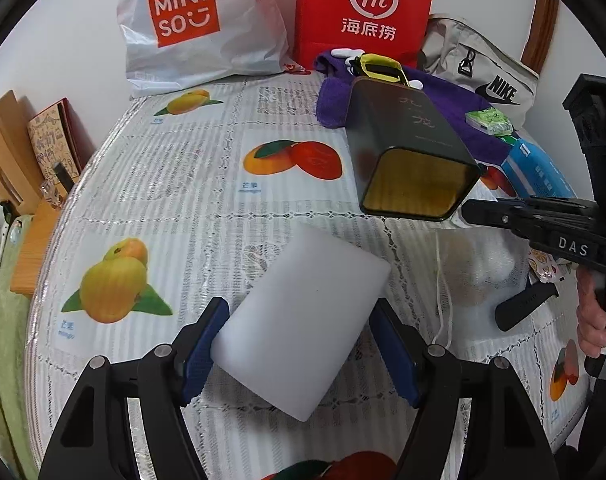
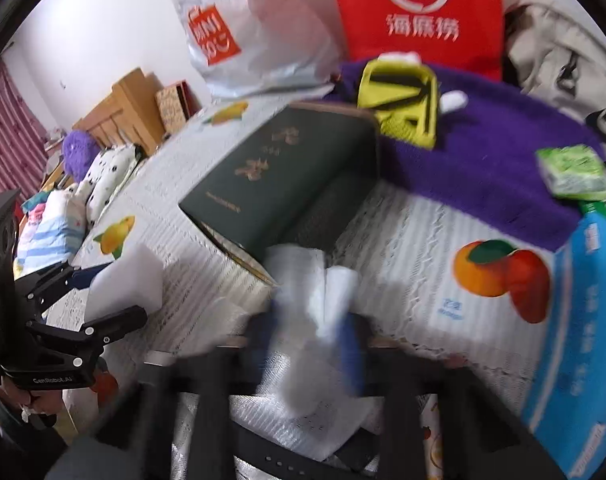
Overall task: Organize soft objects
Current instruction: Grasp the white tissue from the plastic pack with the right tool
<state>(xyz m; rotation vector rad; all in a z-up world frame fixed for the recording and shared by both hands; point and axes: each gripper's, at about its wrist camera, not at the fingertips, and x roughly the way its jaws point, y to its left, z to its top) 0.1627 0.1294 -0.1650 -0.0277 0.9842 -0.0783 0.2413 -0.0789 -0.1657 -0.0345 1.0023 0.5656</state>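
"MINISO" is printed in white on an orange panel of the white plastic bag (image 1: 199, 24); "Hi" with 海底捞 is carried on the red paper bag (image 1: 367, 12). "NIKE" is read on the grey bag (image 1: 499, 88), "DAS" on the right gripper (image 1: 475, 210), "GenRobot.AI" on the left gripper (image 2: 115, 296).

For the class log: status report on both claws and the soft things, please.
Left claw grips white sponge block. Right claw shut on white mesh pouch. Dark green tin lies open-mouthed ahead.
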